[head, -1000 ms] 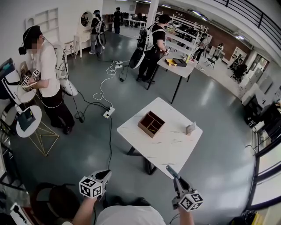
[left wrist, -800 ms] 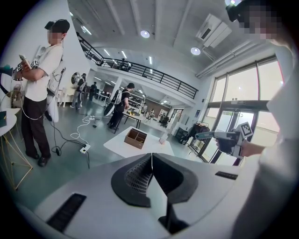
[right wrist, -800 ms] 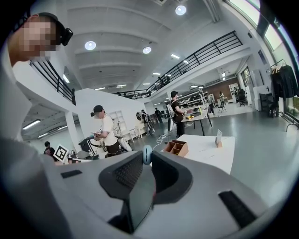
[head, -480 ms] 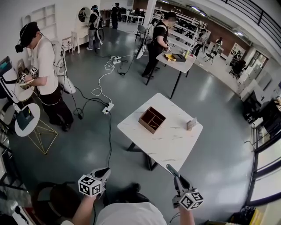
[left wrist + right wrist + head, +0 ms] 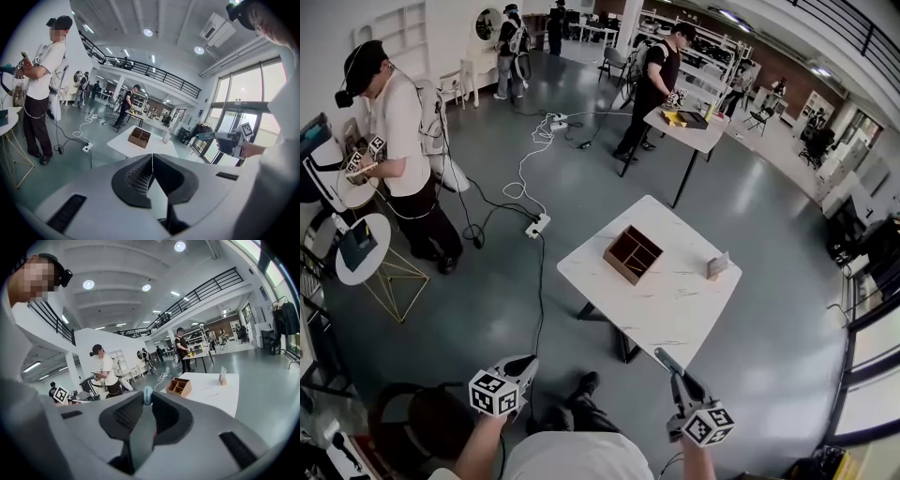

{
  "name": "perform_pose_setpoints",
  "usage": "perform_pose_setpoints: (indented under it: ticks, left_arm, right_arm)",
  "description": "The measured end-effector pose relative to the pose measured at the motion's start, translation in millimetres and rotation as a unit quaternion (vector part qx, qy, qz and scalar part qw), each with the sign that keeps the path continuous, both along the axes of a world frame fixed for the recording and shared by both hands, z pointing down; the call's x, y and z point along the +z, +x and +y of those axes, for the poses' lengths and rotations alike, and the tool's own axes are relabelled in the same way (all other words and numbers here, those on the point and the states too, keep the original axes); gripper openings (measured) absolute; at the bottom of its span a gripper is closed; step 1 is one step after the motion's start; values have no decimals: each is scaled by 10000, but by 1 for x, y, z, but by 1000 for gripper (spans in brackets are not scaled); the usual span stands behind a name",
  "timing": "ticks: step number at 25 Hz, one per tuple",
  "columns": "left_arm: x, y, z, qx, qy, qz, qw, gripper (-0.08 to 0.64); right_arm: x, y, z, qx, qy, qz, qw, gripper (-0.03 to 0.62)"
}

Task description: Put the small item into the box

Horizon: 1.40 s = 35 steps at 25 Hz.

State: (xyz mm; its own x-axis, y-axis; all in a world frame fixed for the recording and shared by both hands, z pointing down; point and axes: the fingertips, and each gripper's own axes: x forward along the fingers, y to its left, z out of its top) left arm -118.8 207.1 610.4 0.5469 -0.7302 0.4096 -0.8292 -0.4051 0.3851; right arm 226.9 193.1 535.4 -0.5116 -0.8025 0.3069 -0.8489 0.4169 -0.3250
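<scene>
A brown wooden box (image 5: pixel 632 254) with compartments stands on the white marble-look table (image 5: pixel 666 309) ahead of me. Both grippers are held low, well short of that table. My left gripper (image 5: pixel 529 365) is shut, and nothing shows between its jaws (image 5: pixel 152 156). My right gripper (image 5: pixel 660 356) is shut on a small light-blue item (image 5: pixel 147 395) that peeks out at the jaw tips. The box (image 5: pixel 179 386) and table (image 5: pixel 213 389) show in the right gripper view, and the box (image 5: pixel 139 137) also shows in the left gripper view.
A small card stand (image 5: pixel 717 266) sits near the table's right edge. A cable and power strip (image 5: pixel 536 225) lie on the floor to the left. A person (image 5: pixel 398 141) stands by round side tables (image 5: pixel 358 253). Another person works at a far table (image 5: pixel 686 127).
The view has shifted: the table and box sit slightly further right in the head view, and a foot now shows below. Both grippers keep the same pose and stay shut.
</scene>
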Motion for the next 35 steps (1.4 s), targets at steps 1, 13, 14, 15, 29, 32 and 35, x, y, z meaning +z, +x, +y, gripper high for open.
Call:
perform_pose_setpoints:
  ticks: [1,13,14,15,29,32,35]
  left_arm:
    - [1,1,-2,-16,-12,4,10000,15]
    - [0,0,-56,-57,-58,-104,9999,15]
    - [1,2,-62,-47,-67,-112,9999,15]
    - [1,3,-69,-37,-75,-119,9999,15]
    - [-4,23,-177,119,-157,-251,9995,15]
    - [-5,30,-194,84,-208,-288,9993,15]
    - [-4,37,-213,86,-219,-339,9991,15]
  right_arm:
    - [2,1,-4,0,-1,-23,10000,77]
    - [19,-7,-66,-180,-126,-97,9997,77]
    - [19,-7,-73,-186,-128,-107,9997,77]
    - [20,-7,-80,-190,-133,-118,9997,77]
    - [36,2,-183,-236,-315,-204,9990,77]
    - [37,8,-205,-261,-319,-258,9988,77]
    - [38,15,-226,-286,-296,-249,9988,77]
